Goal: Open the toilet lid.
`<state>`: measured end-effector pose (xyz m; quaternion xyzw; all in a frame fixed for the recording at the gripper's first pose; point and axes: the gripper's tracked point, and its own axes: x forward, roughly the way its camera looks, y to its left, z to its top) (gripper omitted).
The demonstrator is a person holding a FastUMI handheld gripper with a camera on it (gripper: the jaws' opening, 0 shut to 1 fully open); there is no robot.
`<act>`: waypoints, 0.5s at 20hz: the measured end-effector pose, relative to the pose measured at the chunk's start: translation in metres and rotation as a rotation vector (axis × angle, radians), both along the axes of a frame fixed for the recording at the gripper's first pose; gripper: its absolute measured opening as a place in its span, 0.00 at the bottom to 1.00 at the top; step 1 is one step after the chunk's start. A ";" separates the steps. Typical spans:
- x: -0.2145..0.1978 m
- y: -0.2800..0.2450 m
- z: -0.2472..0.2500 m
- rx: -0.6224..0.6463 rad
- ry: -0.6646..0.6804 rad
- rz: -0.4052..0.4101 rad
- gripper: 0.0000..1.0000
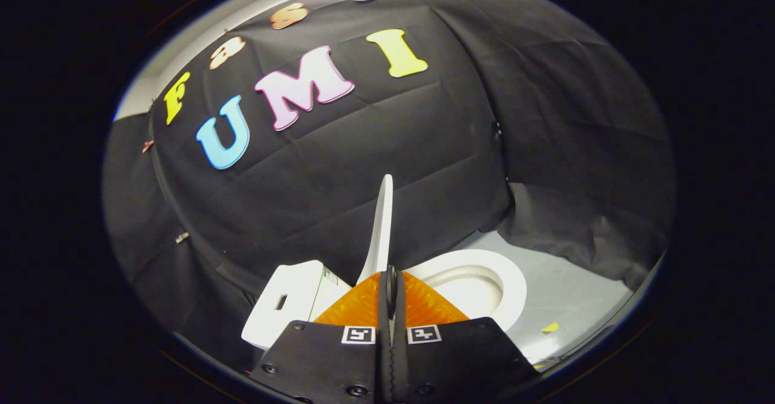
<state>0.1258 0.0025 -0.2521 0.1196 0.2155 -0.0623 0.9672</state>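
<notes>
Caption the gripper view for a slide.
Hand-held gripper shut on the raised toilet lid, seen edge-on, with the seat exposed beside it and the tank opposite.

A small yellow scrap [550, 327] lies on the pale floor [569, 295] — black cloth wall [375, 149] behind.

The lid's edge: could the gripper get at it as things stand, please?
Probably yes, it seems already there: the lid stands raised on edge beside the seat, and its lower edge runs into the gripper, whose jaws look closed on it.
</notes>
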 end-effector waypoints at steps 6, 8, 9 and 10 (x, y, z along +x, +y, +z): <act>0.001 0.071 0.019 -0.189 -0.034 0.088 0.04; 0.001 0.096 0.023 -0.224 -0.046 0.122 0.05; 0.001 0.108 0.025 -0.241 -0.051 0.139 0.05; 0.001 0.119 0.026 -0.257 -0.056 0.154 0.05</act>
